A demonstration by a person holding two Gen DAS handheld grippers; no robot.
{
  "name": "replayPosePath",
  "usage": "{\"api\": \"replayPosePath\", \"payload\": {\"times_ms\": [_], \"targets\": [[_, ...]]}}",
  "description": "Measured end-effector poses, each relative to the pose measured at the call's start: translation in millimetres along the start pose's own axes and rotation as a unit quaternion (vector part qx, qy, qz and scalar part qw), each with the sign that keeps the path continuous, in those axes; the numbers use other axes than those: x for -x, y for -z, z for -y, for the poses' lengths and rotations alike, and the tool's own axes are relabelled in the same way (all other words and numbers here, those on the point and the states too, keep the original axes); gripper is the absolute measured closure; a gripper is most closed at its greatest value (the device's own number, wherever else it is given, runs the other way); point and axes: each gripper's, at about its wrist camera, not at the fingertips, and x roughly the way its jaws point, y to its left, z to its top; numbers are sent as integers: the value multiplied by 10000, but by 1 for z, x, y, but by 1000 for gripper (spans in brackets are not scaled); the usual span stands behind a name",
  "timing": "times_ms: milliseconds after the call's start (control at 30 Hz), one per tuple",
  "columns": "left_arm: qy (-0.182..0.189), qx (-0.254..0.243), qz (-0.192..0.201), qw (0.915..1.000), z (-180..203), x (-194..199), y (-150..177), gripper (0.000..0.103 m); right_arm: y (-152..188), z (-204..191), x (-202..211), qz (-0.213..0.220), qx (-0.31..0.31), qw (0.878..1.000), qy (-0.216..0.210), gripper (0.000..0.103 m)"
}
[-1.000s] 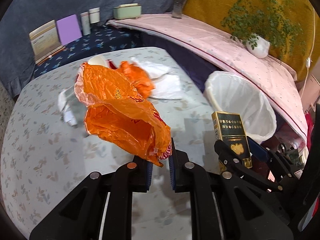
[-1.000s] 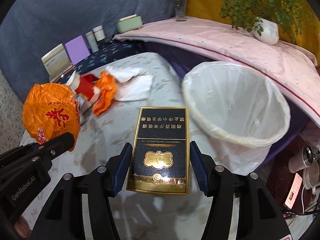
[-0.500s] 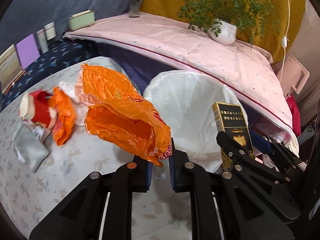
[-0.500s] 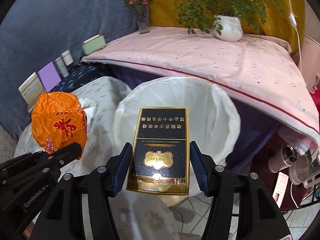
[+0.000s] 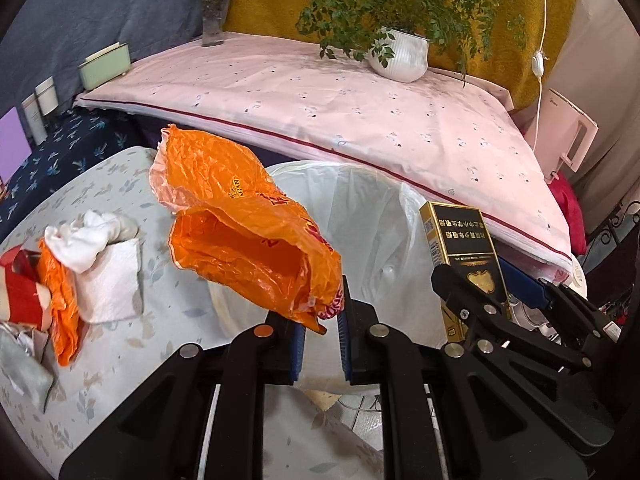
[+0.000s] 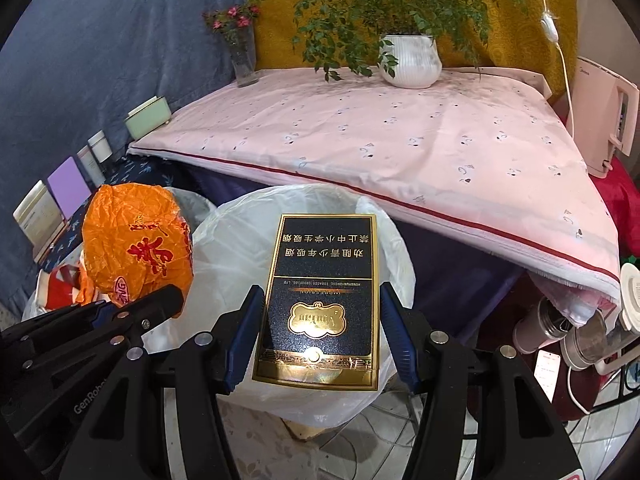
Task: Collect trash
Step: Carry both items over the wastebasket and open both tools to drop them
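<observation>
My left gripper [image 5: 320, 316] is shut on a crumpled orange plastic bag [image 5: 244, 232] and holds it in the air at the near rim of the white-lined trash bin [image 5: 372, 216]. My right gripper [image 6: 320, 320] is shut on a black and gold cigarette box [image 6: 320, 296] and holds it above the same bin [image 6: 232, 248]. In the right wrist view the orange bag [image 6: 136, 248] hangs at the left, over my left gripper's fingers [image 6: 156, 308]. In the left wrist view the box [image 5: 464, 248] stands at the right in my right gripper.
More trash lies on the floral table [image 5: 120, 360] at the left: white tissues [image 5: 104, 272], an orange wrapper [image 5: 60, 304], a red packet [image 5: 20, 296]. A pink-covered bench [image 5: 360, 96] with a potted plant [image 5: 400, 56] and a vase [image 5: 214, 20] runs behind the bin.
Both grippers have swung right, from over the table to over the bin, still holding the bag and the box. The table trash has slid to the left edge of view.
</observation>
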Motion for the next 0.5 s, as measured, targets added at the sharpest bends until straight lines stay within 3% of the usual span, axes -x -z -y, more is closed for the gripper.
{"api": "replayPosePath", "payload": {"times_ms": [300,433,500], "targets": [[83,-40,-115,9999,-2,-17,-5,86,-7,5,-9,-30,-62,10000,50,47],[6,-8,-118,9999,-7,-20,-5,73,-11,5,-13,-37,-54,10000,43,47],[-6,28,-102,9999,-9,-20,-6,72,-11,2,-13,-33,-33,10000,58,47]]}}
